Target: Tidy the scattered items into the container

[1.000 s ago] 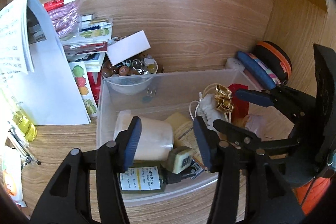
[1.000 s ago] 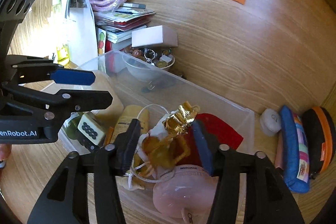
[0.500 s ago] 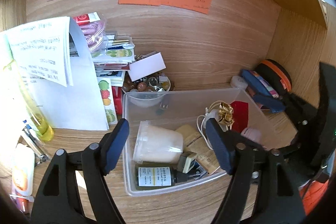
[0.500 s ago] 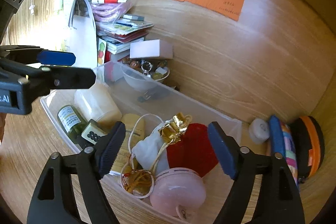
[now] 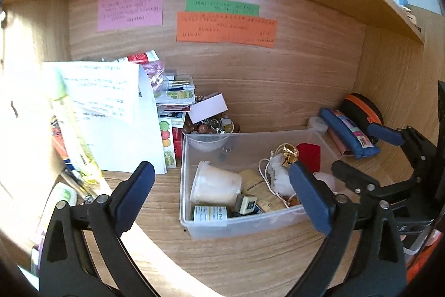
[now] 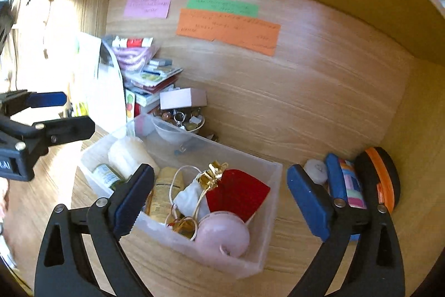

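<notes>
Nearest, at 6 o'clock of the left wrist view: left gripper (image 5: pixel 222 191), blue pads spread wide, holding nothing, above the near edge of the desk (image 5: pixel 250 263). In the right wrist view, likewise at 6 o'clock: right gripper (image 6: pixel 222 199), jaws wide apart and empty.

Just beyond, at centre: clear plastic container (image 5: pixel 214 227), resting on the wood. Inside it, toward 9 o'clock, a white cup (image 5: pixel 215 183) lying on its side, with a dark green bottle (image 5: pixel 210 213) just in front of it. In the middle, a tan tube (image 6: pixel 164 194) and a white pouch with gold ribbon (image 6: pixel 194 194). Toward 3 o'clock, a red piece (image 6: pixel 239 194) and a pink round object (image 6: pixel 222 233) at the near corner.

Farther, at 12 o'clock from the container: bowl of beads (image 6: pixel 180 120) touching its back wall. At 3 o'clock, well apart: blue pencil case (image 5: pixel 347 132) and black-and-orange case (image 5: pixel 361 110). At 9 o'clock: white paper sheets (image 5: pixel 111 113). Farthest, on the back panel: pink, green and orange notes (image 5: pixel 225 27).
</notes>
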{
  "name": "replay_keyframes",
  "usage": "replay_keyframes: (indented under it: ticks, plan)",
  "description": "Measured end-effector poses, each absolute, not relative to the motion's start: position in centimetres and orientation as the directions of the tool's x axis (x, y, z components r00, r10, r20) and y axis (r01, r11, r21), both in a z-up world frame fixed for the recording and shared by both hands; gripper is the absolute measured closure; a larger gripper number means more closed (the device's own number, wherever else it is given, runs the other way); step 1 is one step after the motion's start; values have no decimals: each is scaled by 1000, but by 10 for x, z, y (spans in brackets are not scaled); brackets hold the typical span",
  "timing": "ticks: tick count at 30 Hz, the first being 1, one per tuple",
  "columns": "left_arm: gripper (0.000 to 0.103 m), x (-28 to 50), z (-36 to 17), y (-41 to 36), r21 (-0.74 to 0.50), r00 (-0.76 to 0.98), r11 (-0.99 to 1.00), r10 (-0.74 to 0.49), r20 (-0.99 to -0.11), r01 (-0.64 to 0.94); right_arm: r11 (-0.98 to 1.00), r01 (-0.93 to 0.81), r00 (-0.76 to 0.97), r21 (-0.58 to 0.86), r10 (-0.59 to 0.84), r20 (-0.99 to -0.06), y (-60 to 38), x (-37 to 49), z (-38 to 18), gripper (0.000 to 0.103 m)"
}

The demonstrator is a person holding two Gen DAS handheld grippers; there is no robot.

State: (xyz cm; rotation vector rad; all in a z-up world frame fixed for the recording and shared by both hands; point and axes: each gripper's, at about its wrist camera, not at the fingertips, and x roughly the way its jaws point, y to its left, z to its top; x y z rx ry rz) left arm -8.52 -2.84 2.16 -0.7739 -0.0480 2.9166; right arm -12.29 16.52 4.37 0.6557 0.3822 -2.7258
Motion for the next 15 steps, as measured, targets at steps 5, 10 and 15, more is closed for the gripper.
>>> replay_keyframes:
  ticks: [5, 10, 15]
  plan:
    - [4, -61, 23, -14, -4, -884, -999, 47, -466, -51, -936, 323, -863, -139, -230, -450, 178, -95, 51, 0]
    - [4, -44, 19, -3, 3, -881, -999, 45, -470, -52, -949, 278, -886, -148, -194, -422, 189, -68, 53, 0]
    - [4, -29, 16, 3, 19, -890, -999, 18, -456, -30, -958, 262, -893, -112, -197, -405, 203, -46, 52, 0]
